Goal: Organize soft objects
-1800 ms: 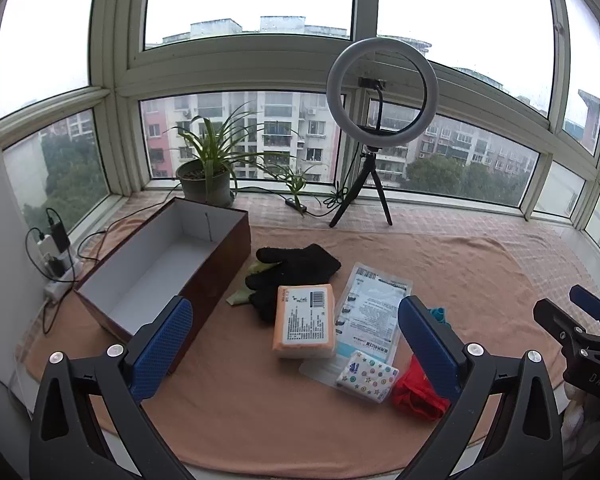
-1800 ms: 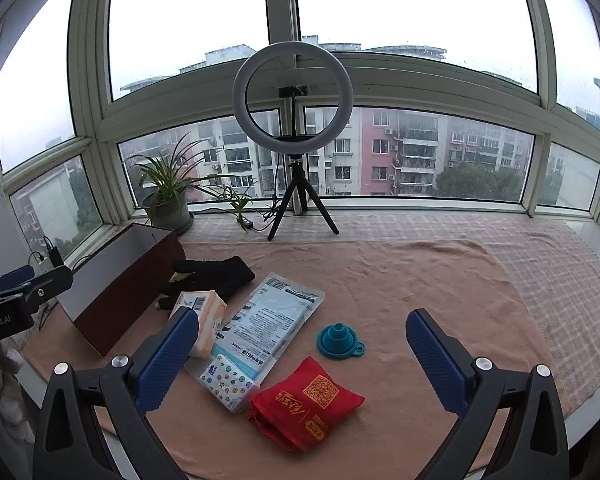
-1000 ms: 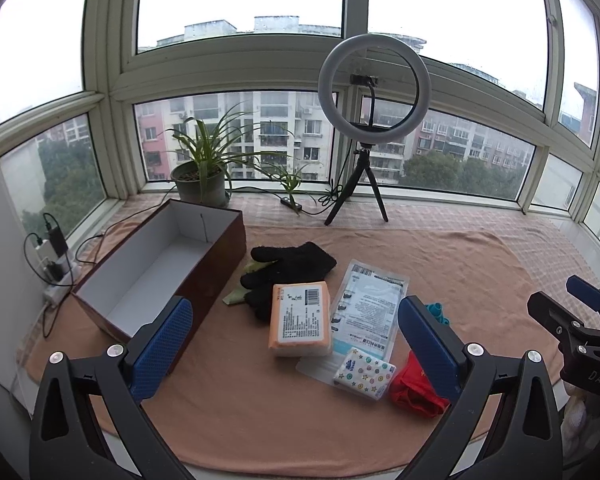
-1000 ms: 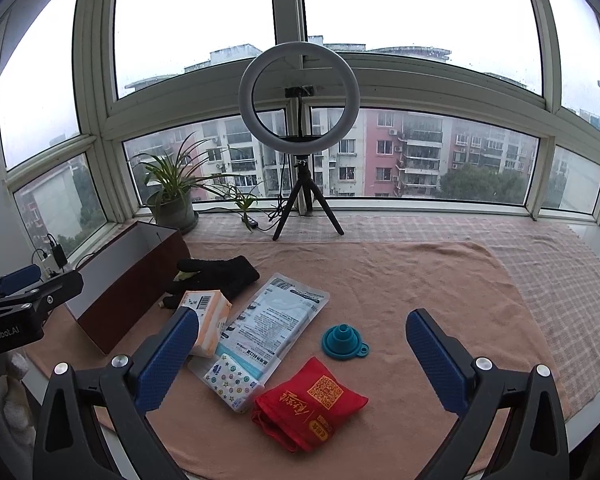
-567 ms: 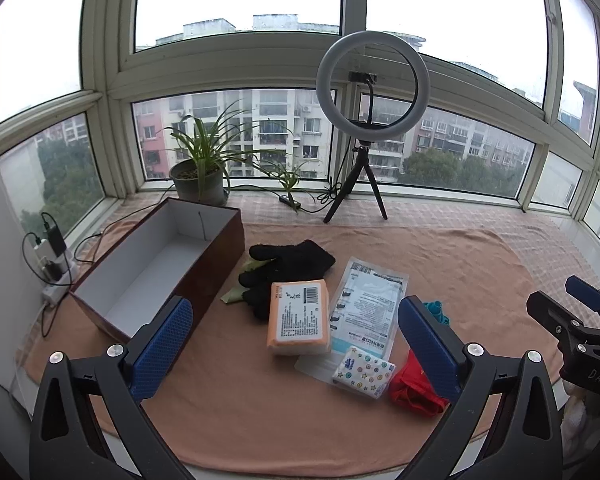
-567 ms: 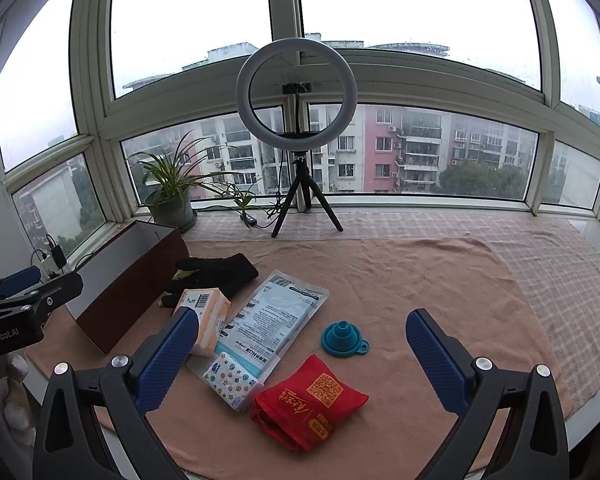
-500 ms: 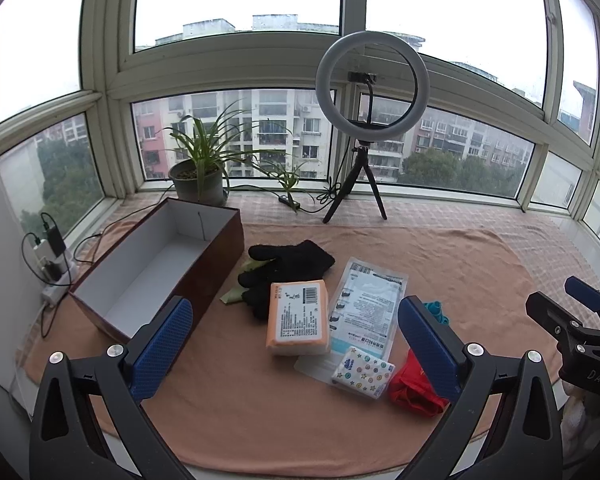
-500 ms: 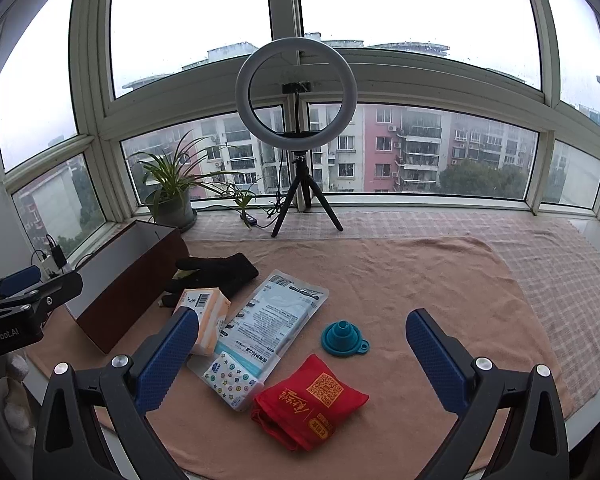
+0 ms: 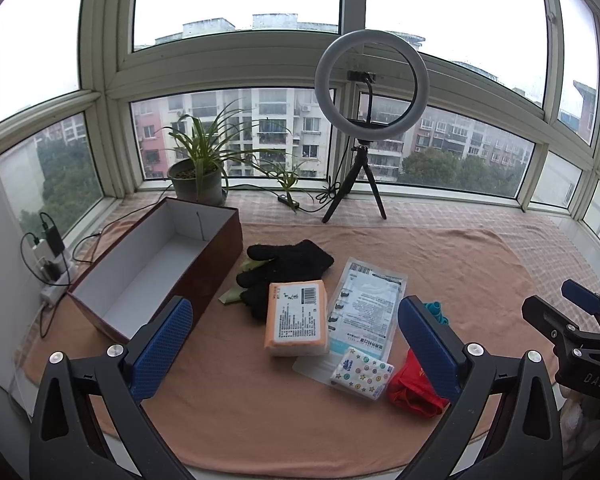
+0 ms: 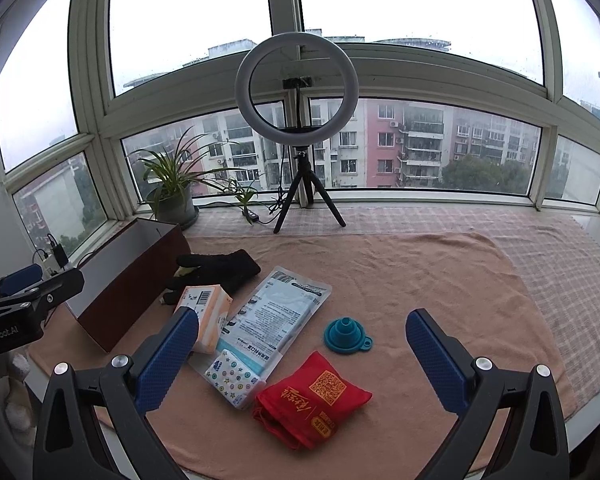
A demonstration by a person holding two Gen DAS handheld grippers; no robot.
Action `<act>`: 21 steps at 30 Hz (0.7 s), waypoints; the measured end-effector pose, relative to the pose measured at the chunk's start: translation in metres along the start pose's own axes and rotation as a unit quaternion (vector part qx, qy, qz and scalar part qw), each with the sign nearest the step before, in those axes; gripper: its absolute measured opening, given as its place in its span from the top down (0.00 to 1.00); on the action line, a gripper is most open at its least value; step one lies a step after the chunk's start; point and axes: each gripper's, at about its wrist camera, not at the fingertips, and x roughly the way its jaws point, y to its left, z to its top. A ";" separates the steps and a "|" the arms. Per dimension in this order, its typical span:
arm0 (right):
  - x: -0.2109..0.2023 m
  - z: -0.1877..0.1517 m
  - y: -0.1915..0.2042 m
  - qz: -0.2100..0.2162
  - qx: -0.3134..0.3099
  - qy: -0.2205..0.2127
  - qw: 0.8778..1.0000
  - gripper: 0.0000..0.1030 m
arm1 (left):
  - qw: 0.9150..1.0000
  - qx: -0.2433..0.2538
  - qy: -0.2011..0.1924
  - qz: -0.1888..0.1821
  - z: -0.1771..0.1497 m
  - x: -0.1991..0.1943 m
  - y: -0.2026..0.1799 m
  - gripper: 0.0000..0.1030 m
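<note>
Black gloves (image 9: 286, 266) beside empty brown box (image 9: 156, 268); left gripper (image 9: 292, 344) and right gripper (image 10: 302, 356) wide apart, empty-jawed.

Home bay window (image 9: 236, 20), potted plant (image 9: 198, 172)
</note>
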 end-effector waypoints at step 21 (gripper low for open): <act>0.011 -0.002 -0.022 0.018 0.003 0.021 1.000 0.01 | 1.000 -0.005 0.012 0.002 -0.006 0.009 -0.010 0.01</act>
